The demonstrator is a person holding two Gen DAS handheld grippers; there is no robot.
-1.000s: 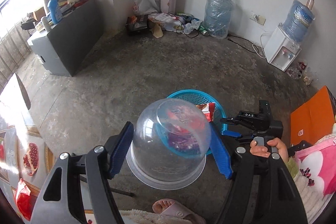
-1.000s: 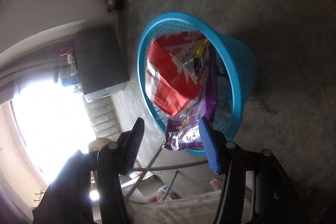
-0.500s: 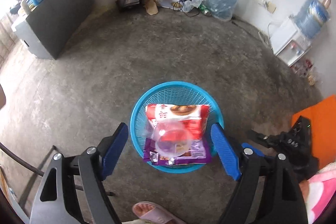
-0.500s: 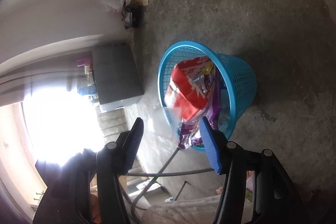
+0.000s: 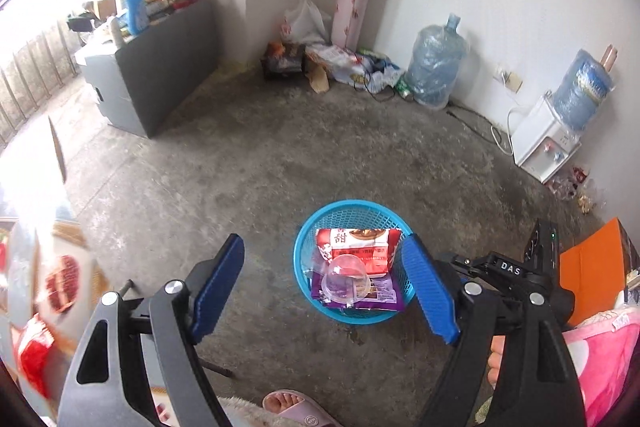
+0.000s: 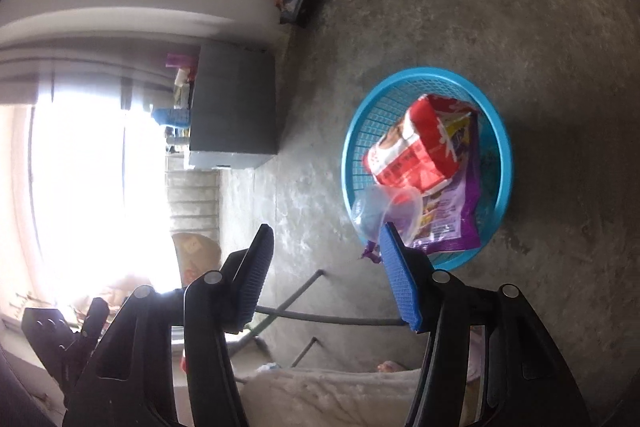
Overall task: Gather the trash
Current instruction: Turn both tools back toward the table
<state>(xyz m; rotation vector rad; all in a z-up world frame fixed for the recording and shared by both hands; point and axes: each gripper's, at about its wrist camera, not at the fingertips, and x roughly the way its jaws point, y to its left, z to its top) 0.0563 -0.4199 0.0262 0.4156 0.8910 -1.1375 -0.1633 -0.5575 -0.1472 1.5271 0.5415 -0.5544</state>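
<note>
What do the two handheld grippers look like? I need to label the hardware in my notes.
The left gripper has black plastic arms with cut-out slots and silver pivot screws, and its jaws carry ribbed blue pads. The right gripper is built the same; seen from the left camera, its black body bears white "DAS" lettering. A pink patterned garment shows beside it.

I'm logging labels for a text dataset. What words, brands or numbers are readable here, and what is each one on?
"DAS": white letters on the black body of the right claw, seen from the left wrist.
"甜": on the red packet in the blue basket; its other print is too small to read.
Purple packet: print too small.
White bag by the wall: red mark, blurred.
Water dispenser: nothing readable.
</note>
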